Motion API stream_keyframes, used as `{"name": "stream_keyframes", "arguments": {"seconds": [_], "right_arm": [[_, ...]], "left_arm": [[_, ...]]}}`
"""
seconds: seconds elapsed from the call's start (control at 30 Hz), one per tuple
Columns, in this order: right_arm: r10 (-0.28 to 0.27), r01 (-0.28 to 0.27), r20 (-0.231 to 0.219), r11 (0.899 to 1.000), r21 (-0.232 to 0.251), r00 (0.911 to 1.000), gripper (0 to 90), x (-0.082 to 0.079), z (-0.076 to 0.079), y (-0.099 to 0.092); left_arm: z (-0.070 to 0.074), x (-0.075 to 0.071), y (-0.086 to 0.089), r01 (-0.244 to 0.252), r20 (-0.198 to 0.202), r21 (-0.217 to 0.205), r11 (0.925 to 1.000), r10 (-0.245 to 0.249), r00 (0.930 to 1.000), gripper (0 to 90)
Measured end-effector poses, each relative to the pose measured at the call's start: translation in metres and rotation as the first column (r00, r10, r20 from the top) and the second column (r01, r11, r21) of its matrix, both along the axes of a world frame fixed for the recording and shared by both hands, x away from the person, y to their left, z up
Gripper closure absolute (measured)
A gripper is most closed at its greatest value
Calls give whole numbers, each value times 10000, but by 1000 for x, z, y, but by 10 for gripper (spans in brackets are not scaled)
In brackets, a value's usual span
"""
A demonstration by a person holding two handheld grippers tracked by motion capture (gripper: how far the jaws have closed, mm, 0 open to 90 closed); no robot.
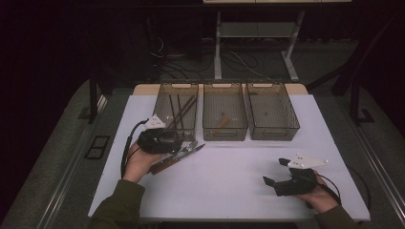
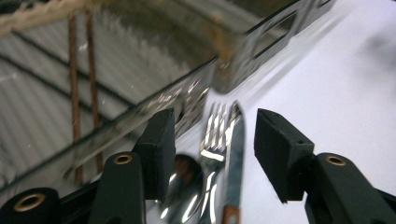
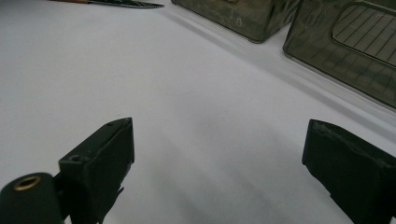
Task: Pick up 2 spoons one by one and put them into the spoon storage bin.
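1. Cutlery (image 1: 184,150) lies left of centre in the high view, on the white surface (image 1: 239,181) just before the left bin (image 1: 175,112), long axis slanting up-right.
2. Left claw (image 2: 214,140) straddles the fork (image 2: 215,133), knife (image 2: 235,154) and spoon (image 2: 184,186), jaws apart, not pressing.
3. Right claw (image 1: 277,171), lower right, stands wide apart and holds nothing, well apart from the cutlery.
4. Left gripper view alone separates the three pieces.

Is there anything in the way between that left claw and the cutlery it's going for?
Nothing visible. The left gripper has its jaws open astride the fork, with the knife and spoon lying alongside it on the table.
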State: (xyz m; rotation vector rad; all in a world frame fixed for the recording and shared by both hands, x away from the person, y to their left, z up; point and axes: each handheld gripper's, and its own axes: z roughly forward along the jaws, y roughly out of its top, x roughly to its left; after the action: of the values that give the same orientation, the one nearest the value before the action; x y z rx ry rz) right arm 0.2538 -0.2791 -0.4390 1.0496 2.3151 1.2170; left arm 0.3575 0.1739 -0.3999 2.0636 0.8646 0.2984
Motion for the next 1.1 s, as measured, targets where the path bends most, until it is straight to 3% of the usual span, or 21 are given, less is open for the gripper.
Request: {"name": "stream_keyframes", "arguments": {"seconds": [0.07,0.2,0.27,0.53,0.67,0.83,1.1], "right_arm": [[0,0,5,10000,-2,10000,94,0,0,0],[6,-6,-2,10000,-11,10000,94,0,0,0],[16,-16,5,10000,-7,10000,94,0,0,0],[8,-8,10,10000,-10,10000,94,-1,0,0],[8,-8,15,10000,-15,10000,94,0,0,0],[9,-9,18,10000,-23,10000,94,0,0,0],[9,-9,19,10000,-21,10000,94,0,0,0]], "left_arm": [[-7,2,4,-156,-198,36,9999,157,9997,489],[-21,8,7,-288,-510,644,9975,321,9982,490],[-26,11,8,-359,-745,618,9974,405,9964,490],[-38,17,10,-439,-1061,781,9960,521,9930,489],[-39,18,7,-302,-1160,898,9955,406,9924,484],[-42,19,2,-102,-1141,1353,9907,258,9931,481],[-43,19,2,-67,-1169,1338,9910,225,9929,531]]}}
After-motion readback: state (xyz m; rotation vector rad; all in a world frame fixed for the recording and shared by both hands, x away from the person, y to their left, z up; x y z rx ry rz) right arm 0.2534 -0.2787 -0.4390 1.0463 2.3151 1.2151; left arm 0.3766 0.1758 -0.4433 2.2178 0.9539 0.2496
